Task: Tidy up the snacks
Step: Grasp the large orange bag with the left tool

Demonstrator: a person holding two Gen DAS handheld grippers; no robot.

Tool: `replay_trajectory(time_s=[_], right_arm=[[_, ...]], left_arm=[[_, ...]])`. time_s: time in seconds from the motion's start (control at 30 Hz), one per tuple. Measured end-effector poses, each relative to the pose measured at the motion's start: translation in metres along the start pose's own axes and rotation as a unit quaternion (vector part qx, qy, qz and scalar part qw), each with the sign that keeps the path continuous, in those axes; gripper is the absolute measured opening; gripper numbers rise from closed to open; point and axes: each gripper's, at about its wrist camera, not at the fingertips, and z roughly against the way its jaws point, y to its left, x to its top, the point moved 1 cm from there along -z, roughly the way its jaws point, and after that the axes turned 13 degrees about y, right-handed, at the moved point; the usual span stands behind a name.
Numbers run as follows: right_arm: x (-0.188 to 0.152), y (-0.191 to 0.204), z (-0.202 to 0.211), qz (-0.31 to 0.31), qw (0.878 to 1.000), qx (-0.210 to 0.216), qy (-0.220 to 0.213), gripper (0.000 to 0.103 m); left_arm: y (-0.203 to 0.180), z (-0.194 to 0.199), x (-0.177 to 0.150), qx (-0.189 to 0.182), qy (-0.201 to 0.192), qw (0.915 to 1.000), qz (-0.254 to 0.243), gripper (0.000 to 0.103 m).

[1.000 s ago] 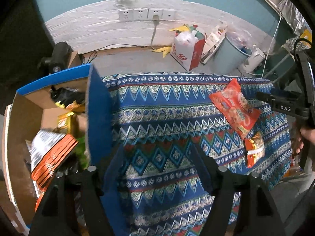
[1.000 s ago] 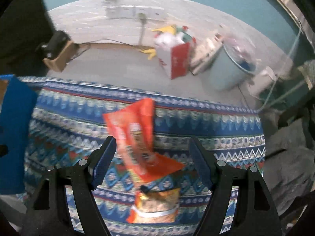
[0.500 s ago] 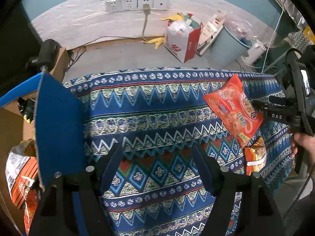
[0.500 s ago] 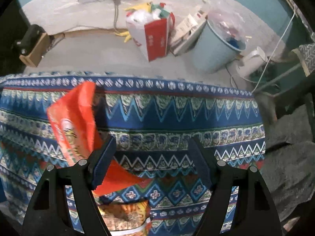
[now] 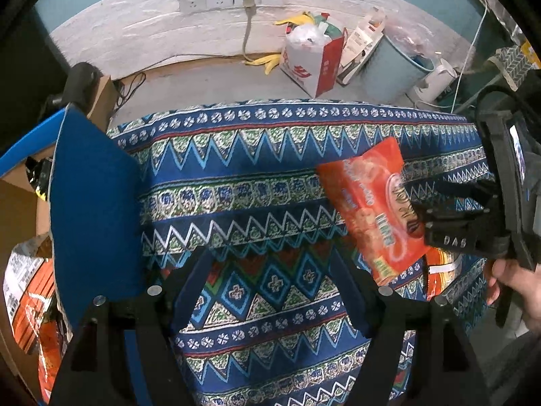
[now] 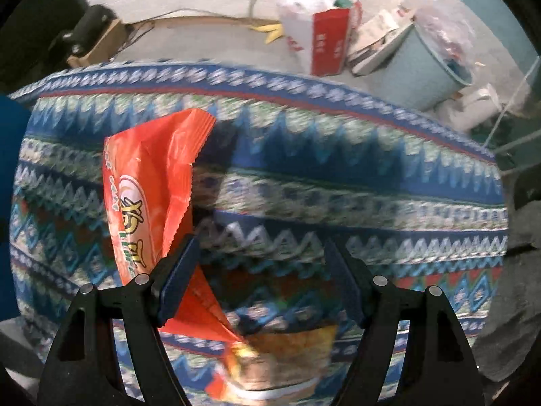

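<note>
Blurring hides the small packet [image 6: 280,355] beneath the right claw's [image 6: 260,264] parted, empty fingers.

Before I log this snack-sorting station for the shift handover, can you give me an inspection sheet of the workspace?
Surface: table under a patterned cloth, bare in the middle.
Job's things: red snack bag and a smaller orange snack bag lie near the cloth's right end; cardboard box with a blue flap at left holds more packets.
Clutter: paper bag of rubbish, bucket and kettle on the floor.
Grippers: left gripper open over bare cloth; right gripper open above the two bags.
Cables: one plugged into the wall sockets.
Surroundings: white brick, teal wall.
</note>
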Motion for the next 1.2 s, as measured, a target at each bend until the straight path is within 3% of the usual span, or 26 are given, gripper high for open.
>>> replay_trajectory(time_s=[0.33,0.47,0.7,0.93,1.2], right_arm=[[-0.017,0.061,0.001,0.058,0.998,0.029,0.012,0.075],[-0.025,0.069,0.012,0.08,0.997,0.018,0.001,0.075],[-0.026,0.001,0.018,0.036,0.999,-0.033,-0.017,0.076],[-0.045,-0.079,-0.004,-0.034,0.999,-0.033,0.009,0.076],[-0.093,-0.124,-0.019,-0.071,0.996,-0.025,0.039,0.076]], left_arm=[[0.008,-0.005,-0.01,-0.007,0.015,0.9998,0.009,0.074],[0.004,-0.007,-0.011,-0.01,0.019,0.9997,0.007,0.075],[-0.012,-0.015,-0.009,-0.031,0.027,0.9991,0.011,0.079],[-0.034,-0.025,0.002,-0.059,0.033,0.997,0.037,0.081],[-0.059,-0.041,0.012,-0.041,0.043,0.998,0.024,0.081]])
